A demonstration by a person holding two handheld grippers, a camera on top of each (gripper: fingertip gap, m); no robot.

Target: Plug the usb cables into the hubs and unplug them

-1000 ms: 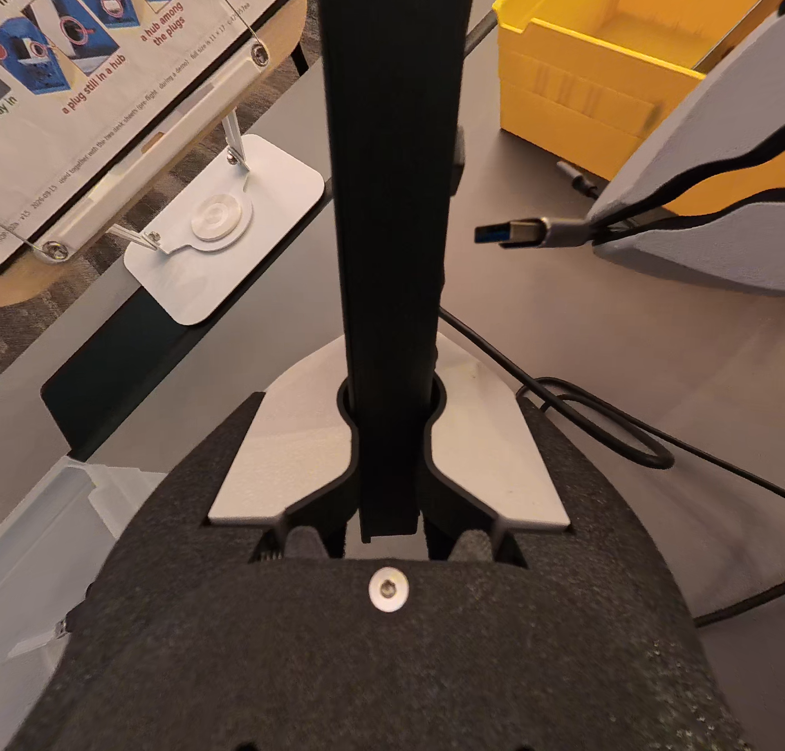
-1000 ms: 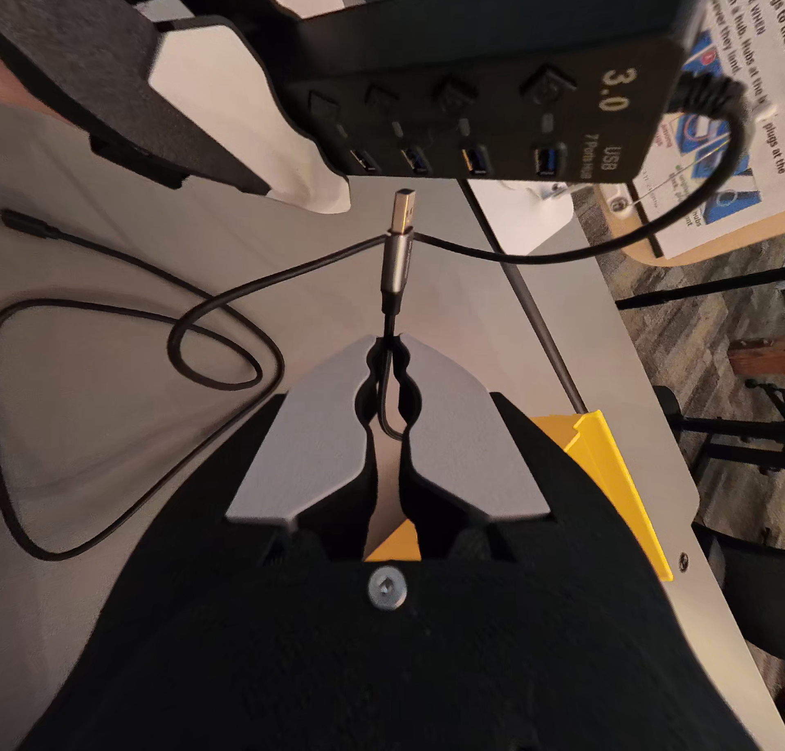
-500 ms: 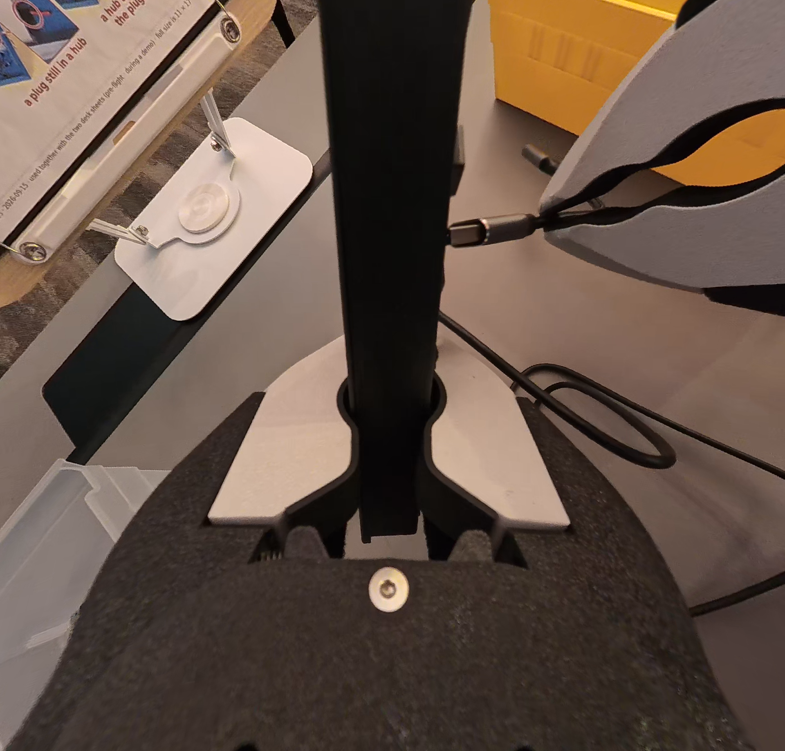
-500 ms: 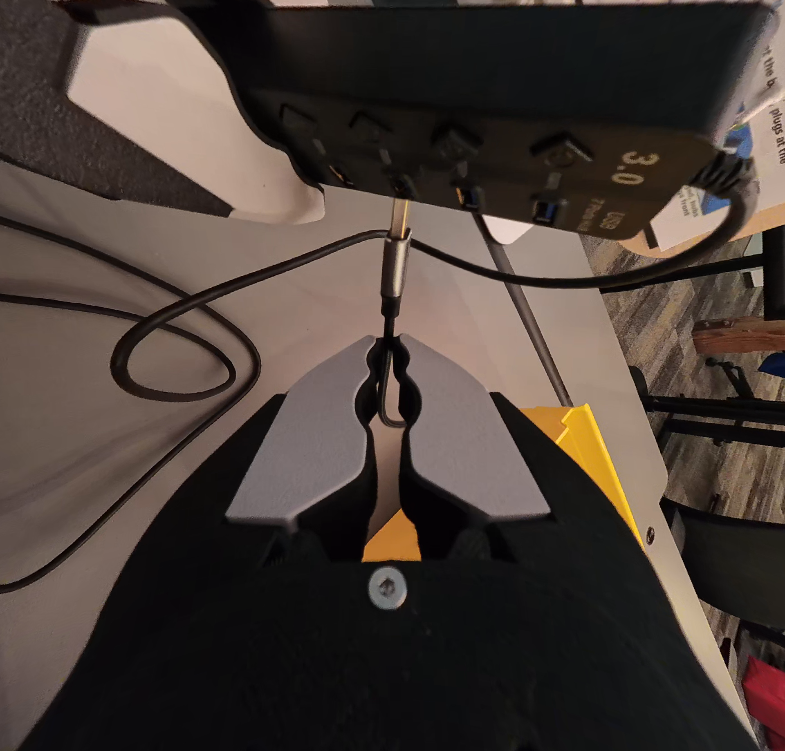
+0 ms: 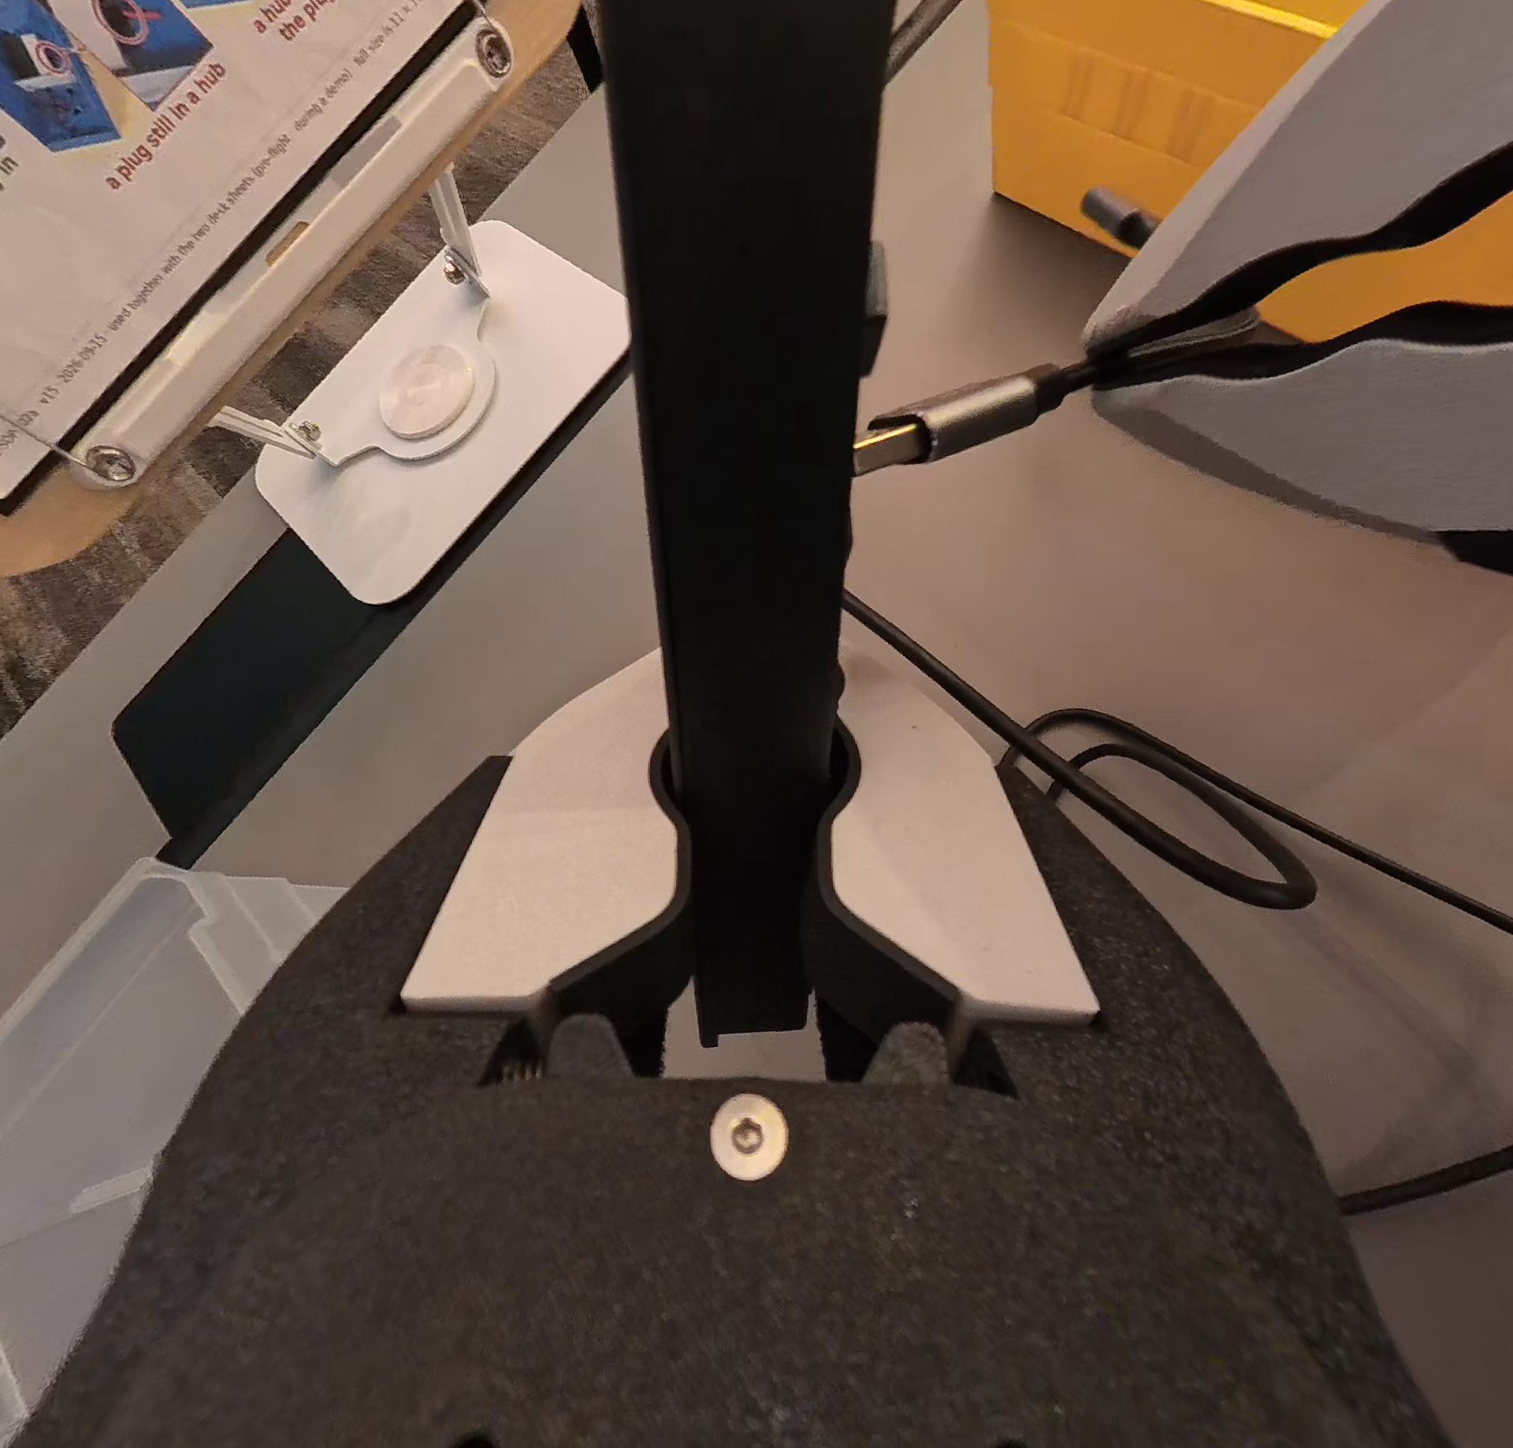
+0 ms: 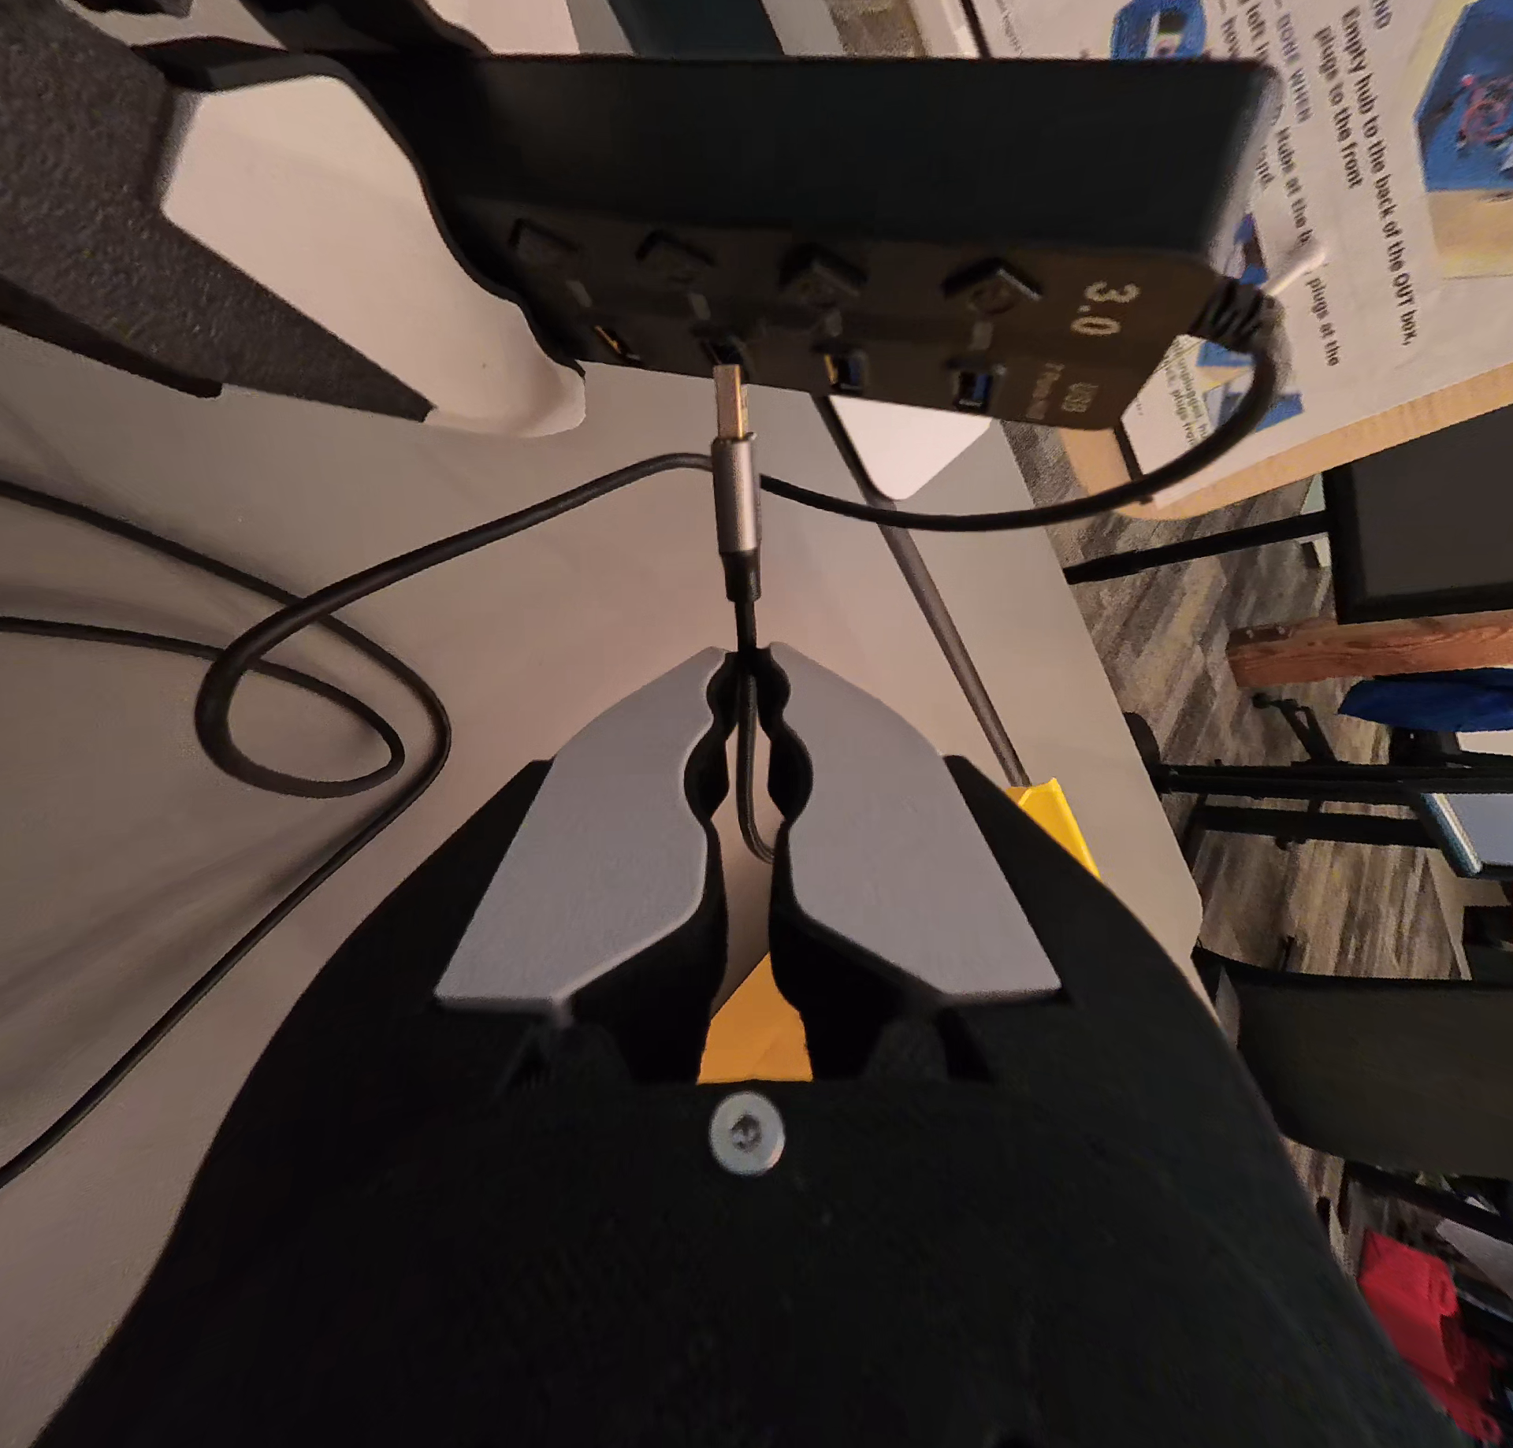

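The left hand-held gripper (image 5: 749,762) clamps the black USB hub (image 6: 819,205) edge-up above the bench (image 6: 123,877); the right hand-held gripper (image 6: 747,656) pinches the cable behind the USB plug (image 6: 734,459), its tip at a port at 12 o'clock

Black hub (image 6: 819,164), grey-sleeved plug (image 6: 735,500) (black cable (image 6: 327,615)), yellow bin (image 5: 1146,83).
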